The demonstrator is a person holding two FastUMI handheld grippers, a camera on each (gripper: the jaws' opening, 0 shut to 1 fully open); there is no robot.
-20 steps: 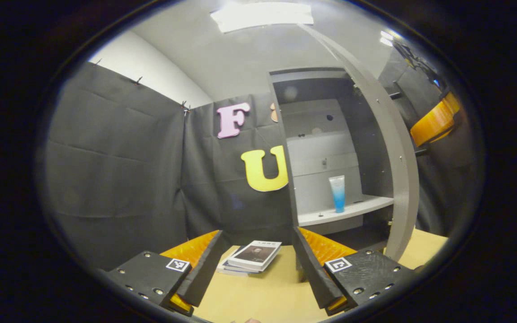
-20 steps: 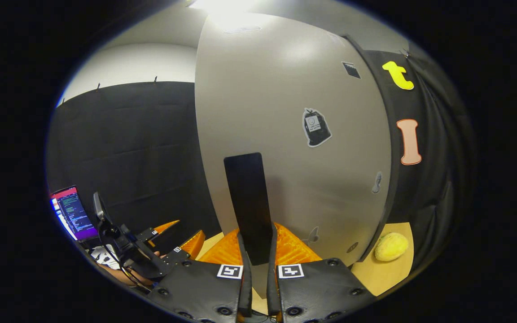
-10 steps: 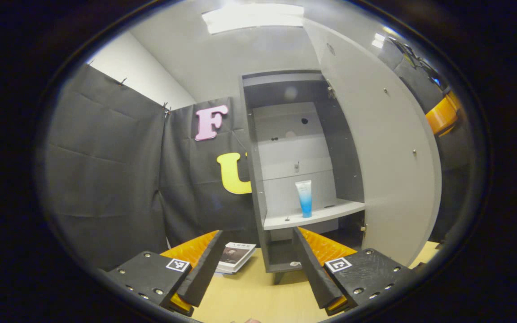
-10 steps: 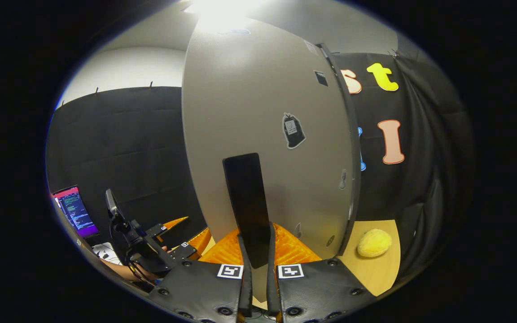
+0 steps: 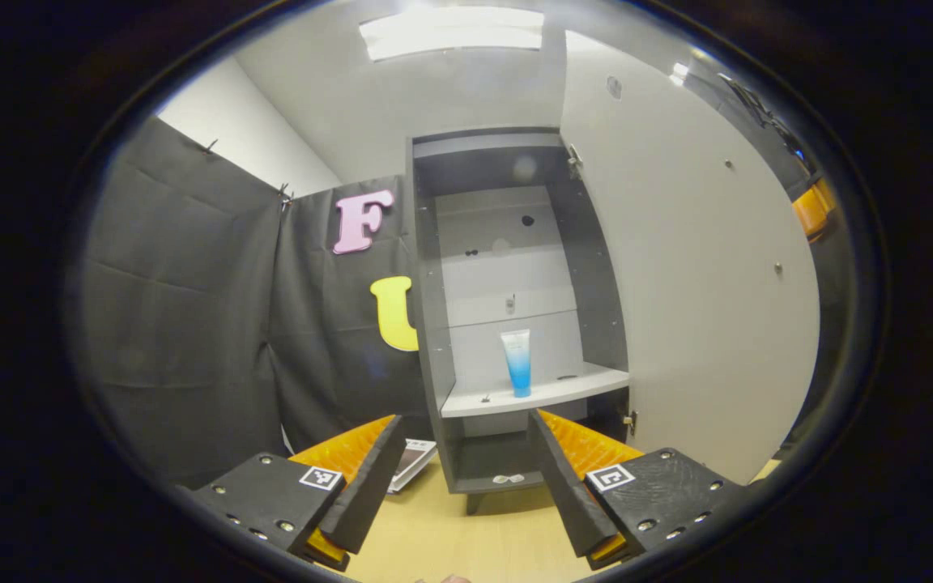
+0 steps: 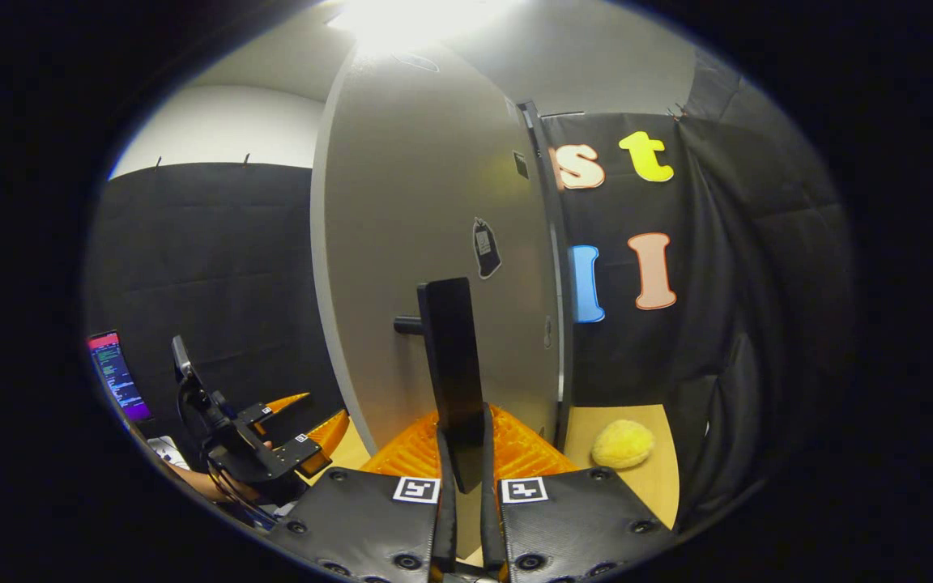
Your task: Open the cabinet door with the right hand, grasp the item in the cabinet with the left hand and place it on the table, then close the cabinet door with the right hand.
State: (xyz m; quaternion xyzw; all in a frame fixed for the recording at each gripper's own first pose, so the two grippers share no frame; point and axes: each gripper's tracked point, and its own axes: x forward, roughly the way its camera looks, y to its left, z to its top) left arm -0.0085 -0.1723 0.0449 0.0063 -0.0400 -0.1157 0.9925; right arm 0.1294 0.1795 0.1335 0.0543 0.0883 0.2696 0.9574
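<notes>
A tall grey cabinet (image 5: 507, 324) stands on a pale wooden surface (image 5: 466, 534) against black cloth walls. Its door (image 5: 693, 267) is swung wide open to the right in the left gripper view, showing the inside. In the right gripper view the same door's outer face (image 6: 434, 243) rises close ahead, with a dark sticker on it.

The left tool (image 5: 466, 478) hovers low over the surface in front of the cabinet, its two fingers spread wide apart with nothing between them. In the right gripper view it appears farther off at lower left, held by a hand.

The right tool (image 6: 465, 502) has its fingers drawn close together on the door's dark upright handle (image 6: 450, 364) (the handle stands out from the door on a short post); both fingers appear to press its lower end.

A small blue and white tube (image 5: 517, 362) stands upright on the cabinet's pale shelf (image 5: 539, 395), near the shelf's middle, well apart from both tools.

A book (image 5: 410, 461) lies on the surface left of the cabinet's base. A yellow fuzzy ball (image 6: 622, 444) rests on the surface past the door's hinge edge.
</notes>
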